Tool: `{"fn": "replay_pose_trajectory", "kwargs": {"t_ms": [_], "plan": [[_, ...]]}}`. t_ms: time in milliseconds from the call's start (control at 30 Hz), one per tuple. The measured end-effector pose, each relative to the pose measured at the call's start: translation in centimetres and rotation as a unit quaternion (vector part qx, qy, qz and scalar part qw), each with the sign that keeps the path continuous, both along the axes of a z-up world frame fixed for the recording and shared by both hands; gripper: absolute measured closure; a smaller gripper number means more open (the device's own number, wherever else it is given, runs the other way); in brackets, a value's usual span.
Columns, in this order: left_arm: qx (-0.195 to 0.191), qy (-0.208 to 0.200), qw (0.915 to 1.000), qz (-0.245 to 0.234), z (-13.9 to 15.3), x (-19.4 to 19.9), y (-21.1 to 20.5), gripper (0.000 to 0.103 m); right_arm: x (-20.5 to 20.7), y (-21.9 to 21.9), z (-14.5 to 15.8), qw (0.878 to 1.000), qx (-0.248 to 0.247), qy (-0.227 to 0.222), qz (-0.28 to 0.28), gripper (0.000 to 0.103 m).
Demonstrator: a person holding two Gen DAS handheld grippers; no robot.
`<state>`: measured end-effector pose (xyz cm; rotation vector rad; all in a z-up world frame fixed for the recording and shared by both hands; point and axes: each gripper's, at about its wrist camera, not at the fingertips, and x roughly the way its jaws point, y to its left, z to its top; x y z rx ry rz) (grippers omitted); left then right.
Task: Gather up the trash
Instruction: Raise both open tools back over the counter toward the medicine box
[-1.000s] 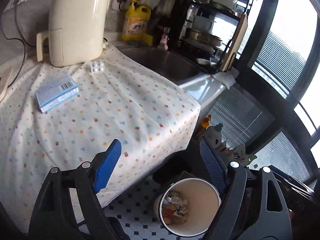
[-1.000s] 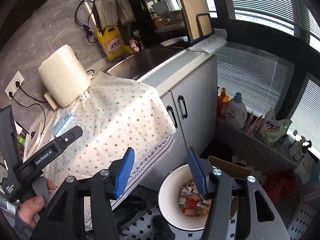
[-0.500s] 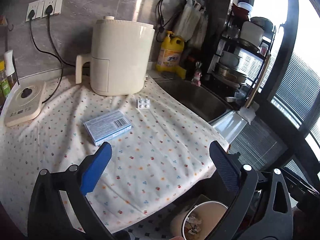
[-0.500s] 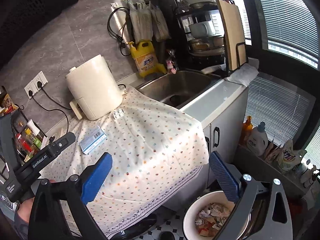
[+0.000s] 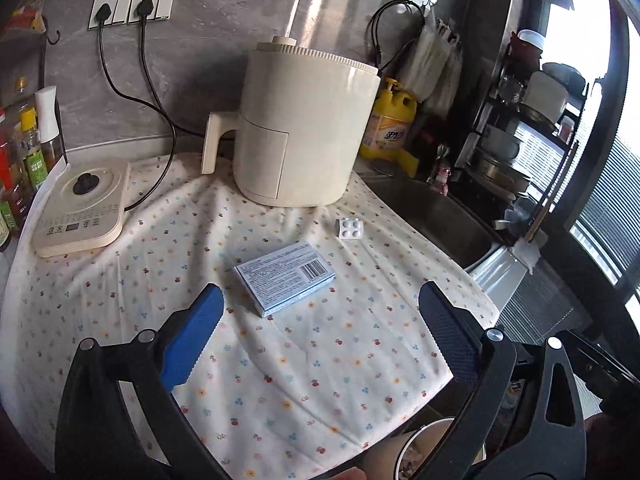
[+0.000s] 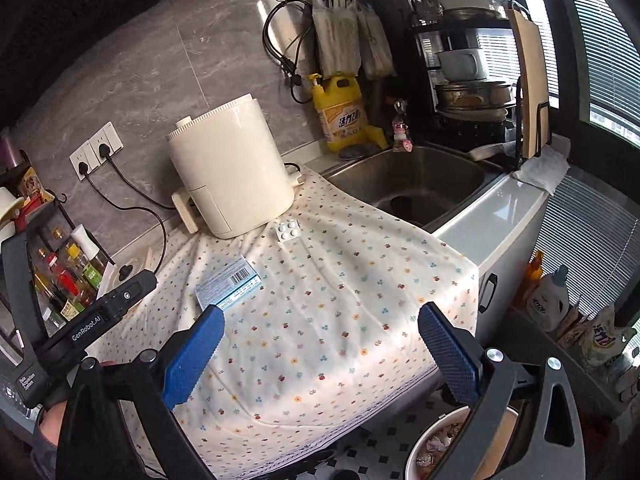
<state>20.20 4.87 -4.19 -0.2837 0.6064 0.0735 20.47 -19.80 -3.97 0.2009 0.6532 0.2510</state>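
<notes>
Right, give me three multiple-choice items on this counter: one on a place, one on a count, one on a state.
1. Where does the pill strip lie?
A. in the sink
B. on the cloth between the fryer and the box
C. on top of the box

2. How many plugs sit in the wall sockets?
A. none
B. two
C. four

3. How do the left gripper and right gripper stand?
A. both open, holding nothing
B. both shut on the box
C. left shut, right open

Key: 1 B, the strip rests on the cloth just in front of the fryer, beyond the box. 2 B, two black plugs with cords hang there. 3 A, the fingers are spread wide with only cloth behind them.
</notes>
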Motion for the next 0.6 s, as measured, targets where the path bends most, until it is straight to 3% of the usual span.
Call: {"fn": "replay_pose_trajectory", "kwargs": {"t_ms": [467, 600], "plan": [[0.011, 0.042, 0.9990, -0.007, -3.3, 4.6, 4.3, 0.006, 4.1, 5.2, -1.8, 1.000, -0.012, 0.017, 0.004, 0.008], [0.036, 0.068, 0.9967, -0.025, -4.6, 6.7, 4.3, 0.006, 5.4, 5.9, -2.8, 1.000, -0.012, 0.024, -0.006, 0.008]]}}
